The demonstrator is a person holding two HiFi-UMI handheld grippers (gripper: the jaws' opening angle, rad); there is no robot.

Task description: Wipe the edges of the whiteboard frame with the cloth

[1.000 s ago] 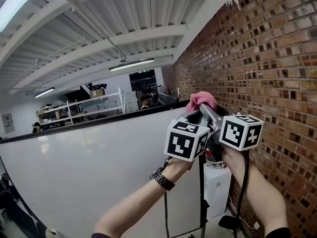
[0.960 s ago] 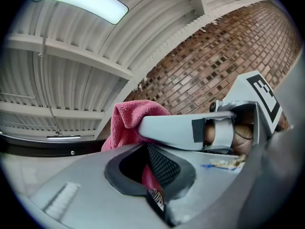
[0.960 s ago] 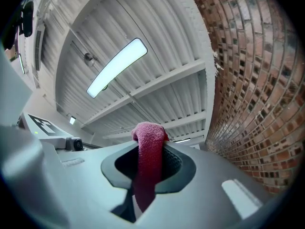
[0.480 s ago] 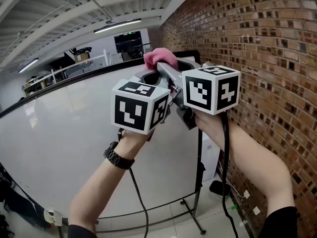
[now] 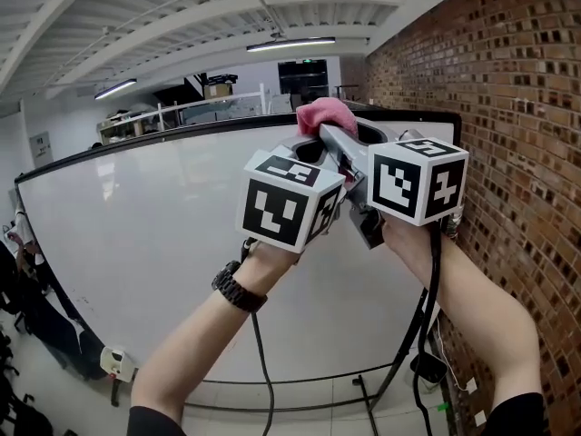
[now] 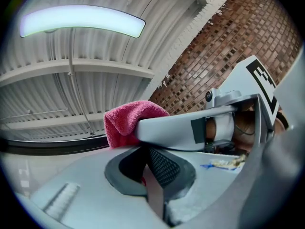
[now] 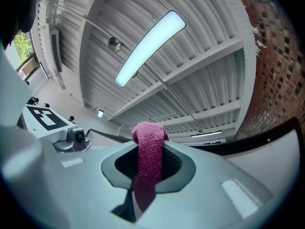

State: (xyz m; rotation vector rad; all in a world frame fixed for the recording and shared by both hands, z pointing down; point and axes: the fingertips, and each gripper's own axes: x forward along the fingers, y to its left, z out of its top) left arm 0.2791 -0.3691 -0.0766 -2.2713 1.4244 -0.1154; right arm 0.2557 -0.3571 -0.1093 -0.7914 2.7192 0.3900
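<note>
Reaching up at the top of the board here, so I'd call this the start of the top-edge pass, or the spot right before it. The right gripper (image 7: pixel 149 144) has its jaws clamped on the pink cloth (image 5: pixel 325 114), and a folded wad sticks out past the tips. In the head view that wad sits upper middle of the frame, right about at the black whiteboard frame (image 5: pixel 427 114) and close to its upper right corner by the brick wall (image 5: pixel 517 107). I can't tell whether the cloth is actually touching the rail or just hovering beside it. The left gripper (image 6: pixel 155 168) is tucked in tight against the right one with its jaws pressed together. A sliver of pink shows at the seam, but I wouldn't swear it's pinching anything. My guess for the next move is to press the wad down onto the top rail and drag it leftward along the black edge. That needs steady pressure, and the cloth has to stay on the rail, not on the white surface (image 5: pixel 136 243) below.
</note>
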